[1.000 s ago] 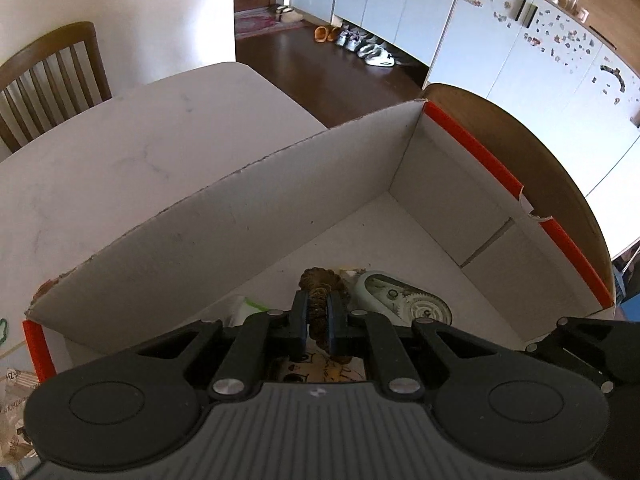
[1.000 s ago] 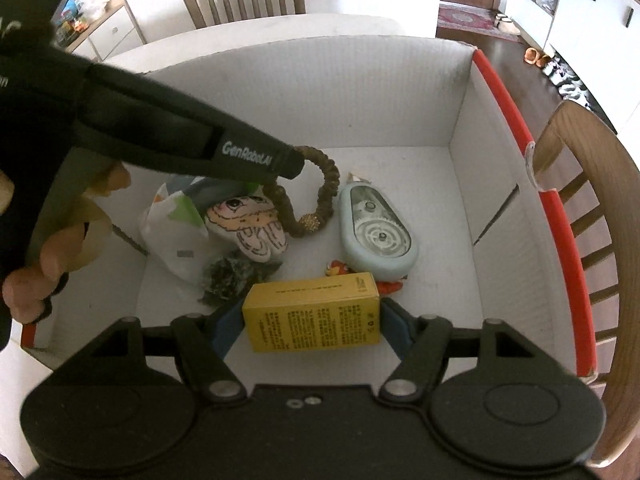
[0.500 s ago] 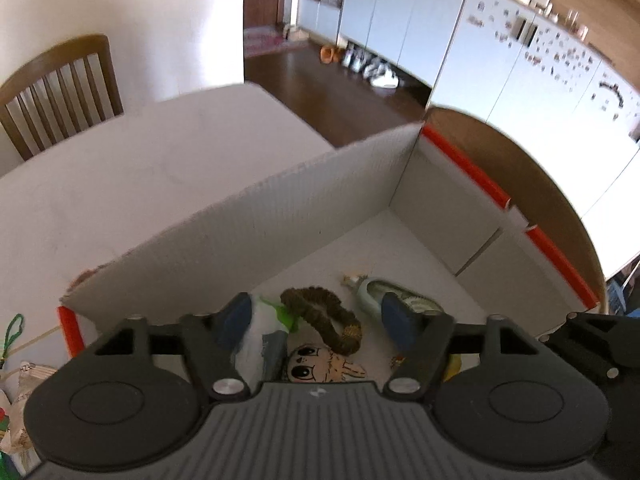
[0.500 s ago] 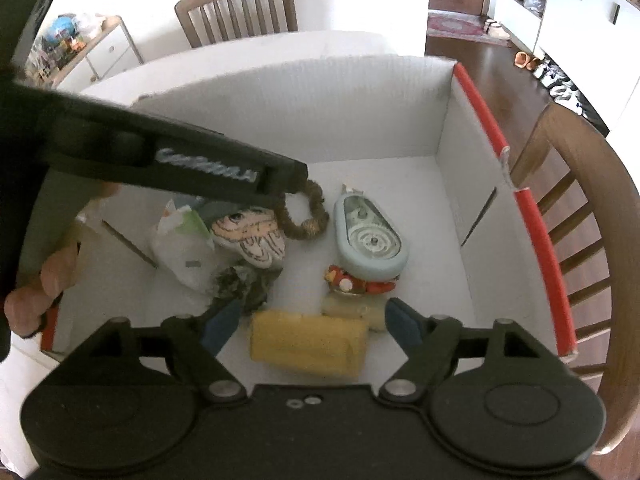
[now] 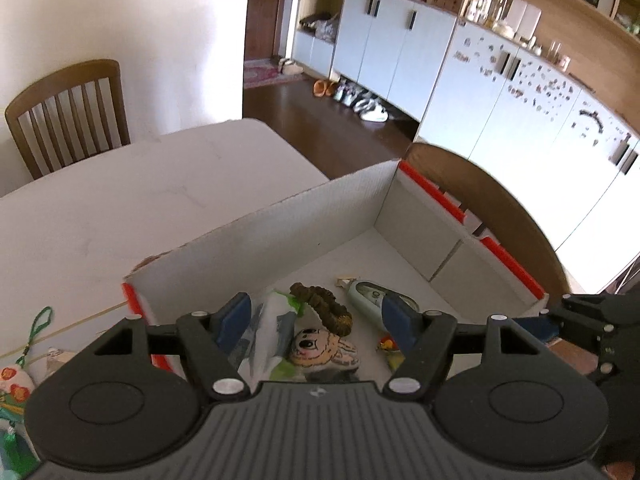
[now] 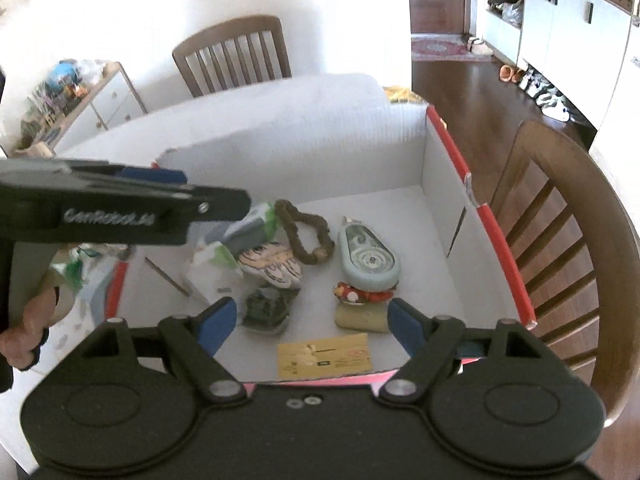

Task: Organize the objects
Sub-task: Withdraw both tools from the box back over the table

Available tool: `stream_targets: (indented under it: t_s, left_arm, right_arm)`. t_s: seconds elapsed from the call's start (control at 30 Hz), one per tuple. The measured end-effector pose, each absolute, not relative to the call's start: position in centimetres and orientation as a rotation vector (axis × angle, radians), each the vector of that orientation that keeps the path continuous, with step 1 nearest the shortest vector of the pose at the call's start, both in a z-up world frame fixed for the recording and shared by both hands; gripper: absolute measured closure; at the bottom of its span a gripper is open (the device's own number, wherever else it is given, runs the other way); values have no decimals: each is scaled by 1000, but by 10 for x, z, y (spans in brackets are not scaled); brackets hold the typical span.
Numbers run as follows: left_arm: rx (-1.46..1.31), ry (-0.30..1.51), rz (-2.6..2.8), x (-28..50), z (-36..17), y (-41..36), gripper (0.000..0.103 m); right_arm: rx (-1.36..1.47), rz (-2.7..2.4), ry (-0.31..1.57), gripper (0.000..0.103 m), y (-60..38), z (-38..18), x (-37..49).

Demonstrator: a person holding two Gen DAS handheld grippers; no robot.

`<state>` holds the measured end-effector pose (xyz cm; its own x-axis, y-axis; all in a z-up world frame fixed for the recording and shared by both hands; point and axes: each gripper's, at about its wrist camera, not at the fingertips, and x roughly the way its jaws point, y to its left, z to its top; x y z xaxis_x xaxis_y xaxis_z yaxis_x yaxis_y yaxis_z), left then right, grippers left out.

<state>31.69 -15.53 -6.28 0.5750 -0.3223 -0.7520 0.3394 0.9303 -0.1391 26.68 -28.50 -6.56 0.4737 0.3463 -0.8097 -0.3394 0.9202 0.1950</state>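
Observation:
A white cardboard box [image 6: 432, 208] with red edges sits on the table and holds several items. A brown bead bracelet [image 6: 306, 236] lies in it next to a pale green tape dispenser [image 6: 368, 258]; both also show in the left wrist view, the bracelet [image 5: 322, 308] and the dispenser [image 5: 370, 300]. A yellow box [image 6: 324, 360] lies flat near the front wall. My left gripper [image 5: 314, 318] is open and empty above the box. My right gripper [image 6: 310, 326] is open and empty above the yellow box.
The box also holds a cartoon-face plush [image 6: 274, 266], a white and green packet [image 6: 212, 270], a dark packet [image 6: 266, 306] and a red toy [image 6: 360, 292]. Charms [image 5: 16, 376] lie on the white table [image 5: 120, 208] left of the box. Wooden chairs [image 6: 560, 240] stand around.
My left gripper let go of the bracelet, opened and rose. My right gripper let go of the yellow box, which now lies in the box, and drew back upward.

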Motion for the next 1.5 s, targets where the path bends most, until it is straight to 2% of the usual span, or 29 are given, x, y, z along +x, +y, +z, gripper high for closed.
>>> stream_targets:
  t_s: [0.33, 0.43, 0.5, 0.67, 1.03, 1.17, 1.5]
  left_arm:
    - [-4, 757, -405, 264, -24, -107, 31]
    - [-13, 727, -397, 247, -15, -89, 26]
    - [-17, 707, -401, 235, -10, -77, 25]
    - [-24, 667, -390, 207, -2, -46, 19]
    - [-73, 654, -297, 166, -8, 25, 13]
    - [-78, 654, -273, 156, -15, 48, 1]
    - [-61, 707, -194, 143, -54, 103, 0]
  right_arm:
    - [46, 413, 878, 20, -272, -31, 231]
    - [48, 419, 840, 19, -263, -23, 220]
    - [53, 425, 819, 13, -257, -18, 213]
    - [73, 438, 783, 8, -240, -11, 198]
    - [96, 495, 757, 1, -183, -13, 173]
    - [90, 503, 765, 1, -161, -18, 168]
    - [30, 531, 805, 1, -109, -32, 166]
